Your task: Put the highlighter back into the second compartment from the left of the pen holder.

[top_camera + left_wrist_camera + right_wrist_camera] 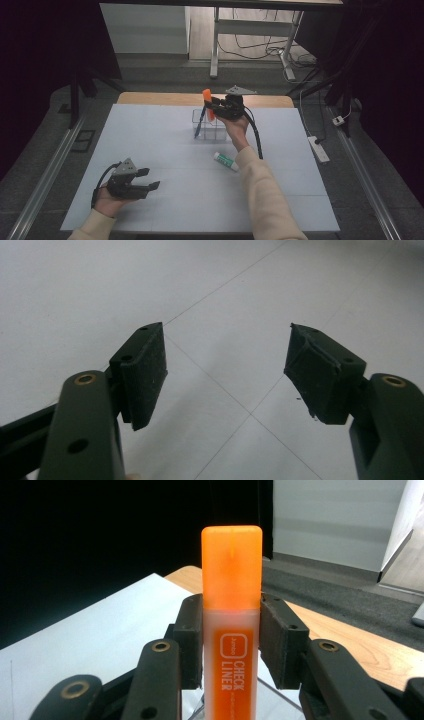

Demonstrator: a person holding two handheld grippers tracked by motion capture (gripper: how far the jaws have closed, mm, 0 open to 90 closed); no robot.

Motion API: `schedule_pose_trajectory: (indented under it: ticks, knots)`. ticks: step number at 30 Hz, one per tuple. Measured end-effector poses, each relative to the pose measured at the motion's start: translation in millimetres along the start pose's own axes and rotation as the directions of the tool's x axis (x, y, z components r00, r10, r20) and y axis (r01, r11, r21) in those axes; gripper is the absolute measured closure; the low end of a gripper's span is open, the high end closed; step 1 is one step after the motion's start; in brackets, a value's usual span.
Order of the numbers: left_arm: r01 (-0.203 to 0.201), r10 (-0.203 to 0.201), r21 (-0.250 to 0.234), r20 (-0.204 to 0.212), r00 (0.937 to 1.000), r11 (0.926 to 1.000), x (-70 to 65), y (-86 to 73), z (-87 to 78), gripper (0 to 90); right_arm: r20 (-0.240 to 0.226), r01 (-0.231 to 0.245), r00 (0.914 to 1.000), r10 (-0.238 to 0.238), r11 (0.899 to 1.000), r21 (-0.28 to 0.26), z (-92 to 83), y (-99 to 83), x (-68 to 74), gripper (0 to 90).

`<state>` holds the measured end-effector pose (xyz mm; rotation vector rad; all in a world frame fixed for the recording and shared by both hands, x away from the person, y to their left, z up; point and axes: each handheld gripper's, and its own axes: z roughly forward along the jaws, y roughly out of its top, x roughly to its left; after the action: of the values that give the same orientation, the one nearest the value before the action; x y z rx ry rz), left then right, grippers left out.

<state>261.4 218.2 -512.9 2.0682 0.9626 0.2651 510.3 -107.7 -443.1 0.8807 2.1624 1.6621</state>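
An orange highlighter (232, 620) stands upright between the pads (277, 640) of my right gripper (212, 106), which is shut on it. In the high view that highlighter (207, 102) hangs over a clear plastic organizer box (210, 131) at the far middle of the table. A blue pen (200, 120) leans inside the box. My left gripper (150, 179) rests low over the near left of the white table, its jaws wide apart with nothing between the pads (145, 375).
A white tube with a green cap (226, 161) lies on the table just near of the box, beside my right forearm. The white tabletop (150, 140) has a wooden strip along its far edge (150, 98). Desk legs and cables stand beyond.
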Motion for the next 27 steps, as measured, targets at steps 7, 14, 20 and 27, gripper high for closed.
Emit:
schedule_pose_trajectory:
  ticks: [7,14,20,27]
  knots:
    - [0.002,-0.002,0.0,-0.001,1.0,1.0,0.8,-0.4,0.1,32.9,0.047,0.021,0.9986,-0.024,0.998,0.066,-1.8,-2.6,2.1,43.1]
    - [0.001,-0.001,0.0,-0.005,1.0,1.0,0.7,-0.3,0.1,32.9,0.047,0.03,0.9983,-0.033,0.997,0.075,-15.0,-1.5,3.9,38.7]
    - [0.001,-0.001,0.0,-0.008,1.0,1.0,0.7,-0.2,0.2,32.9,0.043,0.031,0.9985,-0.034,0.997,0.068,-28.3,-0.4,3.1,38.8]
    - [0.003,-0.003,0.0,-0.011,0.9999,1.0,1.3,-0.4,0.0,32.9,0.05,0.038,0.9979,-0.041,0.997,0.061,-42.7,-3.8,2.0,39.0]
